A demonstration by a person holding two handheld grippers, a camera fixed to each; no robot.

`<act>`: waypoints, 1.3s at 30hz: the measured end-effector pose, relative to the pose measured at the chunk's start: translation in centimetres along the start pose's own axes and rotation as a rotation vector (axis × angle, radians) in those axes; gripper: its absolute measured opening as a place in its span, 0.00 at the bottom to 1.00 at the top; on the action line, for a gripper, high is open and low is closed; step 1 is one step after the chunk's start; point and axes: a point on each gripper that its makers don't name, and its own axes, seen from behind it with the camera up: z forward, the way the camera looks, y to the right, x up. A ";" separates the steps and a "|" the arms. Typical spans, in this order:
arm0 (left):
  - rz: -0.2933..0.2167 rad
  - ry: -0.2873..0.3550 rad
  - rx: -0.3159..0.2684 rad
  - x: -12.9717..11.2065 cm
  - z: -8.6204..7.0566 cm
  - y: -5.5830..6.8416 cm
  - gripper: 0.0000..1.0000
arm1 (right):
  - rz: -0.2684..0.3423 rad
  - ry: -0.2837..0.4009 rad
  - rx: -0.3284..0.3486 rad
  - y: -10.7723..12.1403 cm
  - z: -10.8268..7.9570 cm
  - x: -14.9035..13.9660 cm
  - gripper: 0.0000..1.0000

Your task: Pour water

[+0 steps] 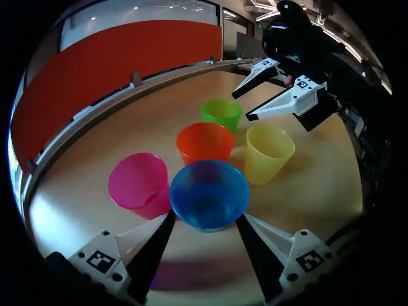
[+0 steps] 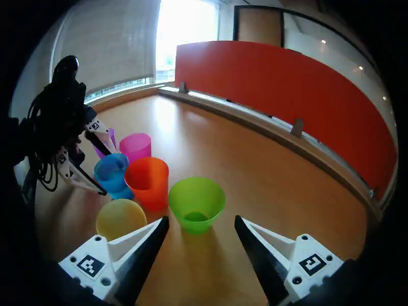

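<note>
I am looking across a wide wooden table [image 1: 316, 178] with a long red partition [image 1: 117, 56] running along its far edge. The left gripper [image 1: 205, 217] is sitting low with its fingers spread, and the blue cup [image 1: 209, 196] is standing upright between them. The tips are lying just beside its walls, but I cannot tell whether they are touching it yet. The right gripper [image 2: 200, 220] is also spread wide and is holding nothing, and the green cup [image 2: 196, 201] is standing just ahead of its tips.

The cups are clustered near the middle of the table: the pink cup [image 1: 138, 183] is standing beside the blue one, the orange cup [image 1: 205, 143] behind it, and the yellow cup [image 1: 268, 153] off to the side.

I am judging these to be thin, translucent plastic, so they should be light, slick and easy to squash. I would be taking the blue cup around its mid-wall with a gentle squeeze, below the flaring rim. I cannot tell how much water it is holding.
</note>
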 end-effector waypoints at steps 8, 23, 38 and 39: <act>0.012 -0.006 -0.001 0.1 0.3 0.0 0.87 | -0.007 -0.024 0.016 -0.3 0.9 -0.5 1.00; 0.020 -0.009 -0.001 0.4 1.2 0.1 0.87 | -0.009 -0.043 0.032 -0.4 2.9 -0.4 1.00; 0.033 -0.006 -0.006 0.5 1.6 0.1 0.87 | -0.010 -0.042 0.041 -0.9 4.3 0.2 1.00; 0.035 -0.006 -0.006 0.5 1.6 0.1 0.87 | -0.010 -0.043 0.040 -0.9 4.4 0.2 0.99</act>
